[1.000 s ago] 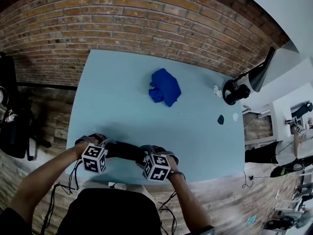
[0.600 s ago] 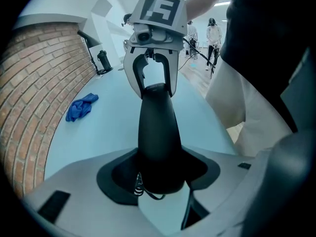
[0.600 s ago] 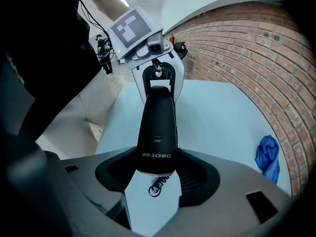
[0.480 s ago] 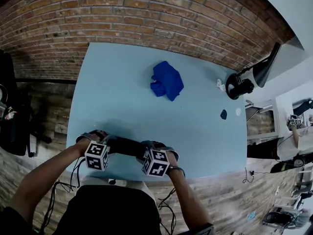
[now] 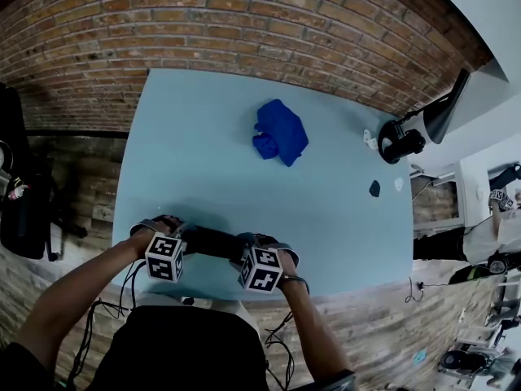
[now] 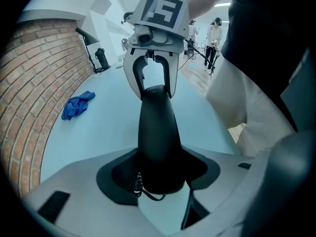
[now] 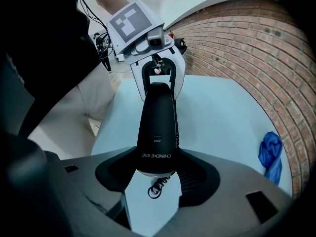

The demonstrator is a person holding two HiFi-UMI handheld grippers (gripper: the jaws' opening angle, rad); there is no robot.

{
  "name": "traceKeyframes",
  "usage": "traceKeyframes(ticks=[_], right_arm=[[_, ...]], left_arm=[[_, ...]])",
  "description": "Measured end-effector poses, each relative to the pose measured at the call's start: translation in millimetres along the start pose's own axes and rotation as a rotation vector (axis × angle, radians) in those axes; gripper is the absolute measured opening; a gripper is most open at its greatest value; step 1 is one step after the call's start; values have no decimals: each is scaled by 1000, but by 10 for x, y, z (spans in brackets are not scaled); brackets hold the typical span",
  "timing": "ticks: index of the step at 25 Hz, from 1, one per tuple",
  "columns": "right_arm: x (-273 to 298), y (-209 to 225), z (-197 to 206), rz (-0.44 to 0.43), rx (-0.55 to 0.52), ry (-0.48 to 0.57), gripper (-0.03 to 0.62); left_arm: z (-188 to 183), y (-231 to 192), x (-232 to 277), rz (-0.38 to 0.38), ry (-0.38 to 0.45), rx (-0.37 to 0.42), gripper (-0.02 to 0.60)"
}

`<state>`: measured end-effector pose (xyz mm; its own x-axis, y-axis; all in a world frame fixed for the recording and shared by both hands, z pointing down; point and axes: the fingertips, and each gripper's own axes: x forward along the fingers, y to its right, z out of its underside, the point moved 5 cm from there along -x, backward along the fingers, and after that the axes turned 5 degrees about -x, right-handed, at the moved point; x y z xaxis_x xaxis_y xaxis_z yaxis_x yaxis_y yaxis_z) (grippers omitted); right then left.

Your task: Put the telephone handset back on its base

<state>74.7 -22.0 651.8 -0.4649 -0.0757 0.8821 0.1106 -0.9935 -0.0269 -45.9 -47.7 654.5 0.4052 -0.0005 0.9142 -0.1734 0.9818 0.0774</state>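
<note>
The black plastic telephone handset (image 5: 213,243) is carried at both ends, lying crosswise in front of the person over the near edge of the light blue desk (image 5: 203,169). Whether it rests on the desk surface or clears it cannot be determined.

The left hand-held gripper (image 6: 159,177) pinches one end of the handset: both dark pads bear on the rounded end piece. The right hand-held gripper (image 7: 157,174) pinches the opposite end in the same manner, on the end that carries white lettering. Each gripper points steeply downward, and each appears at the far end of the handset in the other gripper's view.

A black coiled cord (image 7: 157,186) hangs below the handset, at the end held by the right gripper.

A crumpled blue cloth (image 5: 281,132) lies near the middle of the desk, well apart from the handset. A black desk lamp (image 5: 403,141) stands at the far right corner. A red brick wall (image 5: 244,23) borders the far side of the desk.
</note>
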Motion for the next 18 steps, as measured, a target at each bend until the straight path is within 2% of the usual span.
traceKeyframes(ticks=[11, 18], right_arm=[[27, -2, 52, -3, 21, 12, 250], [27, -4, 61, -2, 18, 19, 250]], left_arm=[[2, -30, 25, 45, -1, -18, 281], [-5, -41, 20, 48, -7, 3, 299]])
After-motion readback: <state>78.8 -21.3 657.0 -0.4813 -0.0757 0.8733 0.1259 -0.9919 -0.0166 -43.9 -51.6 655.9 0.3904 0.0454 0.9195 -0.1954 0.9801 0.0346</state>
